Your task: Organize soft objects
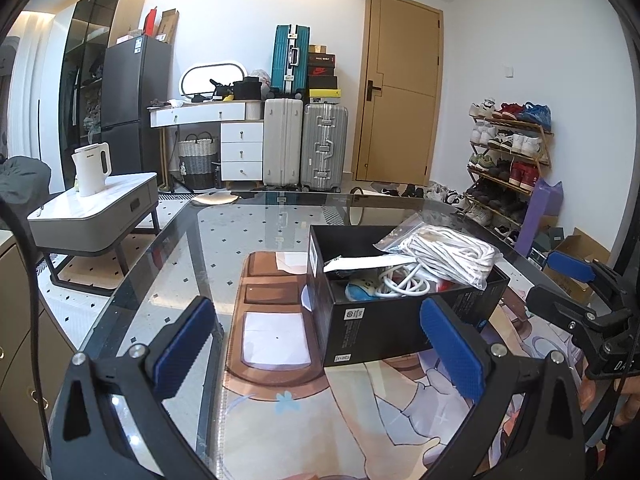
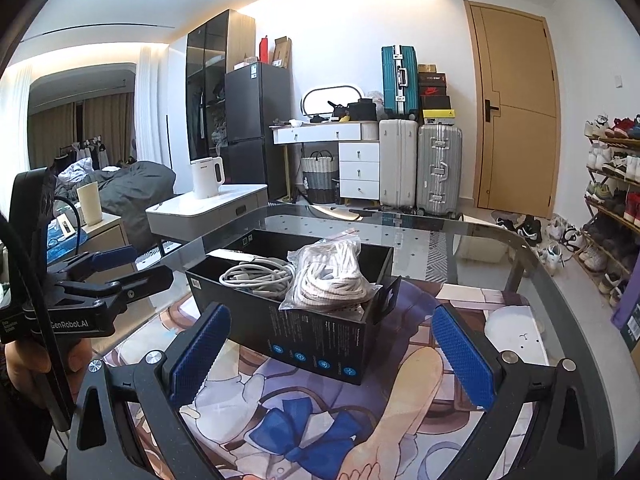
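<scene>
An open black box (image 1: 380,328) stands on a printed mat (image 1: 360,408) on the glass table. In it lie a clear bag of white rope (image 1: 444,256), a coiled white cable (image 1: 400,282) and a small blue item (image 1: 358,290). My left gripper (image 1: 318,344) is open and empty, just short of the box's near side. From the right wrist view the box (image 2: 312,336), the rope bag (image 2: 332,276) and the cable (image 2: 256,276) sit ahead of my right gripper (image 2: 332,360), which is open and empty too. Each gripper shows in the other's view, right (image 1: 540,280) and left (image 2: 152,264).
The glass table (image 2: 460,248) curves away on the far side. A white round object (image 2: 516,332) lies on the mat right of the box. A side table with a white kettle (image 1: 92,170) stands to the left, suitcases (image 1: 304,148) at the back, a shoe rack (image 1: 508,160) on the right.
</scene>
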